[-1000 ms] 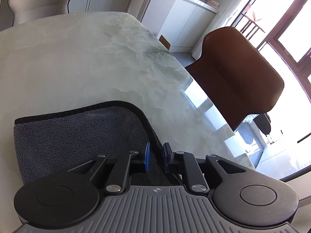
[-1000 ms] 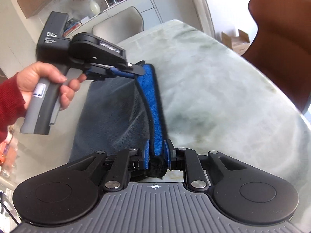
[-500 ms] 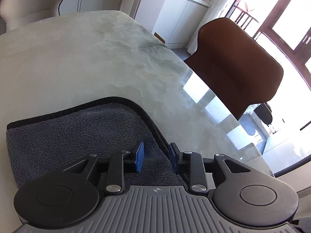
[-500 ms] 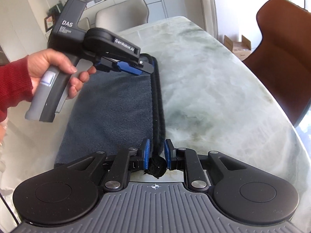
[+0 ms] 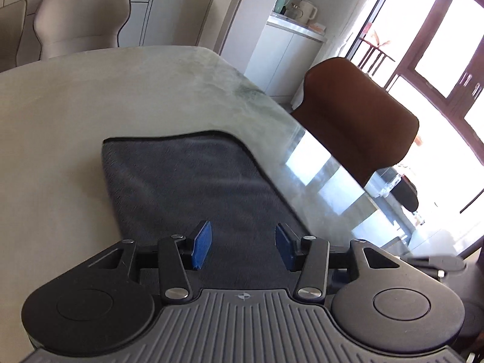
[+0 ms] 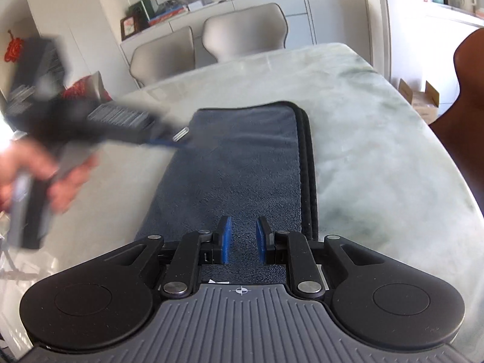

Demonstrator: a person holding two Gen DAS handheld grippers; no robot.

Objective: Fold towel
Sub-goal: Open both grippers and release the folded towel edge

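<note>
Now towel [image 6: 242, 163] folded flat, black edges stacked; left fingers [image 5: 201, 249] just opened wide, right fingers [image 6: 225, 239] slightly apart, both empty.

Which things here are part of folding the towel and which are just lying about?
Job:
- towel, folded on the table
- left hand-held gripper, open
- right hand-held gripper, open

Lying about:
- brown chair
- grey chairs
- cardboard box
- kettle

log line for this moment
towel: folded, flat on table | left gripper: jaws just opened, empty | right gripper: jaws apart, empty
</note>
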